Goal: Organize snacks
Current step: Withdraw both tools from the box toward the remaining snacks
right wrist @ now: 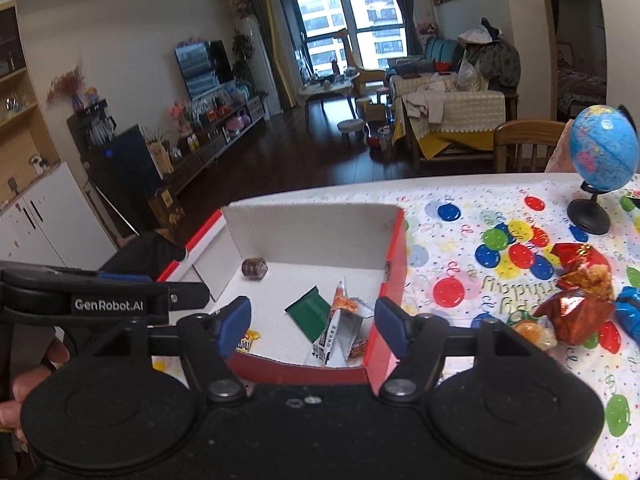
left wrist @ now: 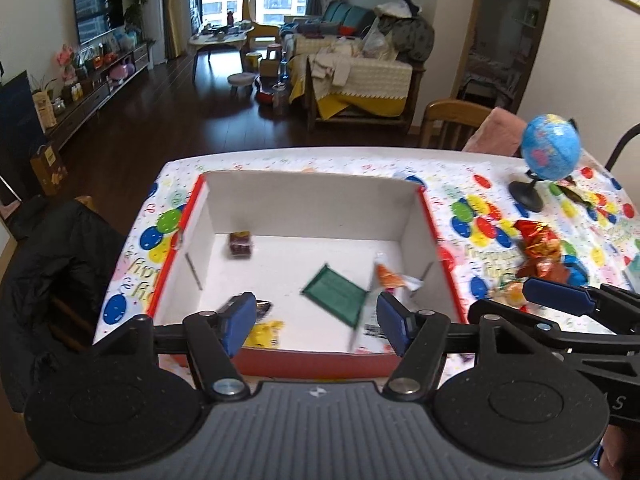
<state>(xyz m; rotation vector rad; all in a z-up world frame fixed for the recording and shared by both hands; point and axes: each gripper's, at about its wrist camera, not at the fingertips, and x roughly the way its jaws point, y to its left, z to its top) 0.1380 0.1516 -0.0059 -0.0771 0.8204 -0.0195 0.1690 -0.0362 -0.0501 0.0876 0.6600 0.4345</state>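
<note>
- Both hands hover over the near edge of the red box (left wrist: pixel 434 220) on the counter (right wrist: pixel 460 200). The left gripper (left wrist: pixel 316 322) has its jaws wide with nothing between the pads, and the right gripper (right wrist: pixel 310 324) is the same.
- Inside the box lie a green packet (left wrist: pixel 336 294), an orange-and-white sachet (right wrist: pixel 340 320), a yellow wrapper (left wrist: pixel 266 332) by the near wall and a small dark round sweet (right wrist: pixel 254 269) at the far corner.
- Snacks not yet boxed sit on the balloon tablecloth to the right: red foil packets (right wrist: pixel 576 312), a blue one (right wrist: pixel 628 312) and an orange sweet (right wrist: pixel 532 330).
- Risk, as I judge it: the two grippers are close side by side, so a reach rightward could knock one against the other.
- The crinkly foil looks slippery and puffy; a shallow pinch might let it slide out before reaching the box.
- The box's right wall stands between the loose snacks and the interior; a low carry could catch it and shove the box.
- The globe (right wrist: pixel 604 152) on its stand sits behind the pile; a wide swing could tip it.
- A wooden chair (left wrist: pixel 452 120) stands beyond the counter, out of the way.
</note>
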